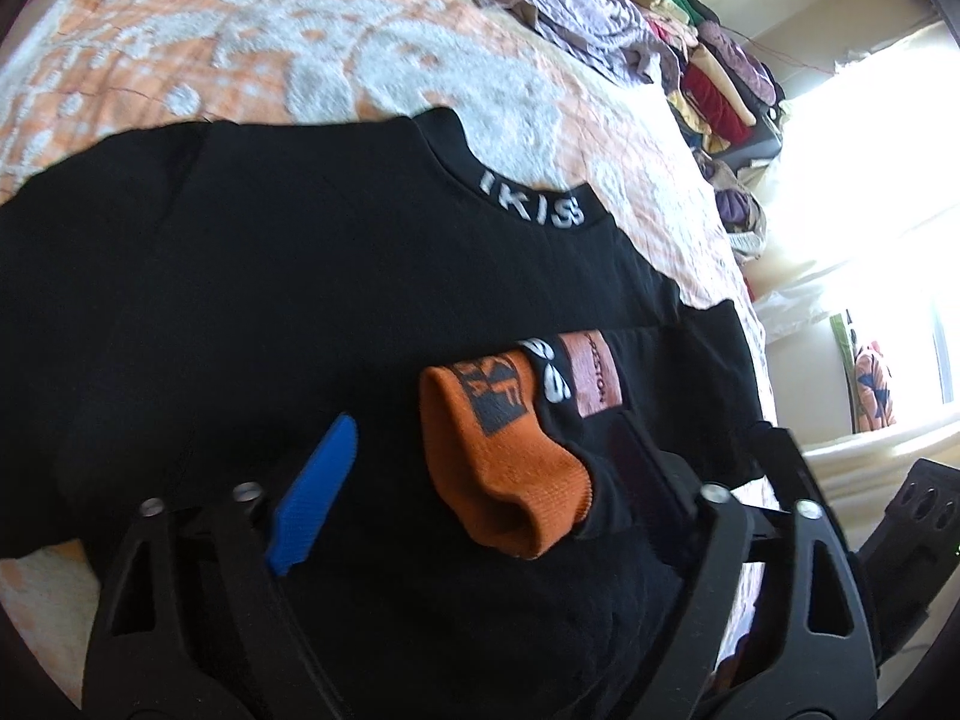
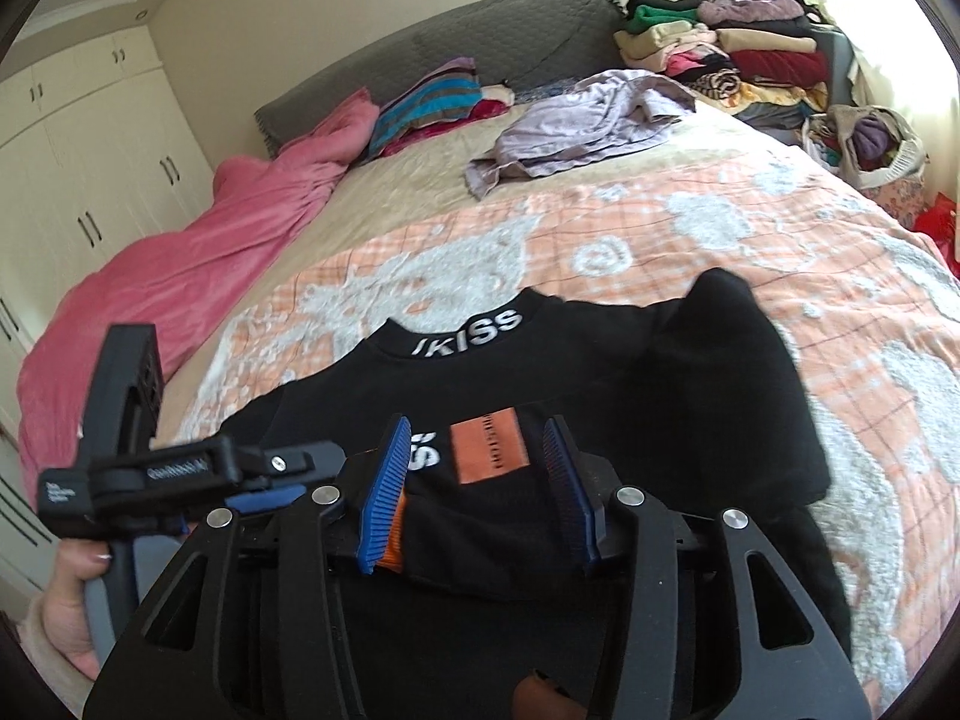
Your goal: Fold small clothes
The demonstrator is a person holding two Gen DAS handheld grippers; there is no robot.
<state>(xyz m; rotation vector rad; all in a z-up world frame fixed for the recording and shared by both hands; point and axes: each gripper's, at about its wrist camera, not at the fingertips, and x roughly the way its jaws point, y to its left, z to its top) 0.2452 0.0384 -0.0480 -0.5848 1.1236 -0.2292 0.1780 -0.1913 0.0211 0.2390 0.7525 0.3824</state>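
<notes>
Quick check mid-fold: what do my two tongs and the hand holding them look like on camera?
Both tongs are matte black linkage frames with silver pivot bolts and ribbed blue pads. The right tongs show both blue pads. The left tongs show one blue pad. The left unit's black mount carries small white lettering, too blurred to read. A bare hand grips a grey handle.

- 1 black sweatshirt (image 2: 540, 396) on the bed, lettered collar
- 1 orange cuff (image 1: 510, 468) showing in full, sleeve folded over the front
- 1 orange patch (image 2: 489, 447) on the chest
- 2 grippers: left gripper (image 1: 474, 480), right gripper (image 2: 480, 480)
- 1 lilac garment (image 2: 588, 114), crumpled
- 1 pink duvet (image 2: 180, 258)
- 1 clothes pile (image 2: 720, 60) at the far corner; items too jumbled to count
- 1 bag of clothes (image 2: 870, 144)
</notes>
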